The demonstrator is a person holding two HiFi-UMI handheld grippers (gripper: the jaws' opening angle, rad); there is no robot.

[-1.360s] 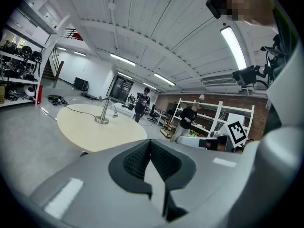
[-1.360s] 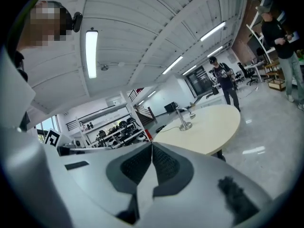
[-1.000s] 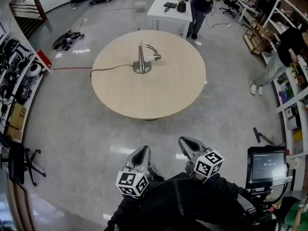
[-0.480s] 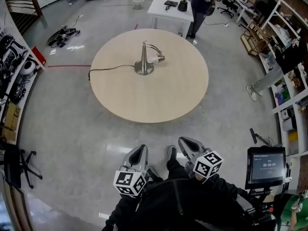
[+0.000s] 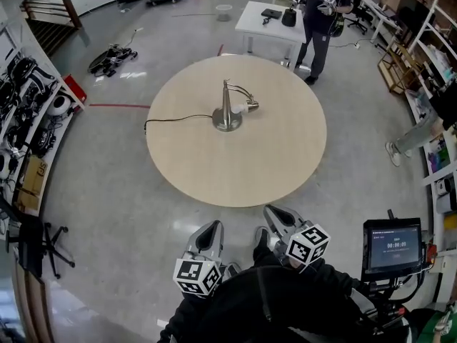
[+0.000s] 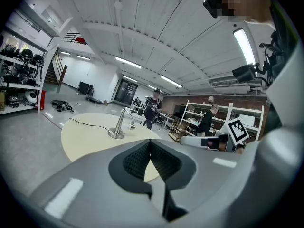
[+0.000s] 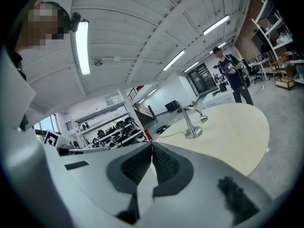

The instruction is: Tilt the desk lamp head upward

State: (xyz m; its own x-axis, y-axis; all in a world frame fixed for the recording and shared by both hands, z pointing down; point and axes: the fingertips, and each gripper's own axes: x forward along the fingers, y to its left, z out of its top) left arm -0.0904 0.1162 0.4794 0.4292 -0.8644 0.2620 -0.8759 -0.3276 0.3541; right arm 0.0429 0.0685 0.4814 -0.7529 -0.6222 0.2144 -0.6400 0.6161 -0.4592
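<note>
A silver desk lamp stands near the middle of the round beige table, its head drooping to the right and its black cord trailing left off the edge. The lamp also shows in the left gripper view and the lamp in the right gripper view, far ahead. My left gripper and right gripper are held close to my body, well short of the table. Both are shut with nothing between their jaws.
A person stands beyond the table beside a white desk. Shelves with gear line the left wall, more shelving the right. A monitor on a stand is at my right, an office chair at my left.
The view has shifted: the table and lamp now sit lower and further right in the head view. Both grippers stay shut near my body.
</note>
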